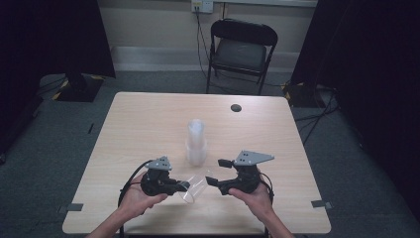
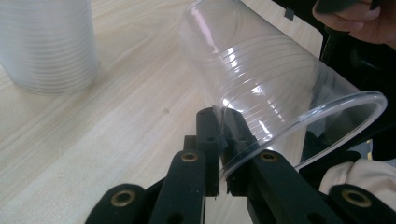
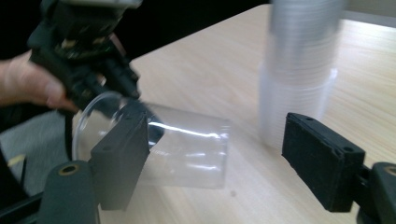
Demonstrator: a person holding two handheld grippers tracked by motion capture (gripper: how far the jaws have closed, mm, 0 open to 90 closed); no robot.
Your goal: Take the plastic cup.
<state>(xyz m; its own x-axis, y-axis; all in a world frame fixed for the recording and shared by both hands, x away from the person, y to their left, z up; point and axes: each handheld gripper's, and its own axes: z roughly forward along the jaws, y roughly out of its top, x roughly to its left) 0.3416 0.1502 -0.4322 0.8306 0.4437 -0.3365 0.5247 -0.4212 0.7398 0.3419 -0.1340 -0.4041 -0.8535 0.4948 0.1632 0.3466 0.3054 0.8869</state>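
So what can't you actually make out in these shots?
- Stack of cups: top cut off by the upper edge and blurred in the right gripper view; cup count unreadable. In the left gripper view the frame's corner cuts it.
- Cup: clear plastic; in the high view its outline fades against the table.
- Left gripper, shut on the cup's rim: contact partly hidden by its own jaws.
- Right gripper: open; its left jaw covers part of the cup.

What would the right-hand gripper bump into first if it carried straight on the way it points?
Probably the clear plastic cup lying sideways, pinched at its rim by the left gripper; the right gripper's open jaws face it, though depth is uncertain.
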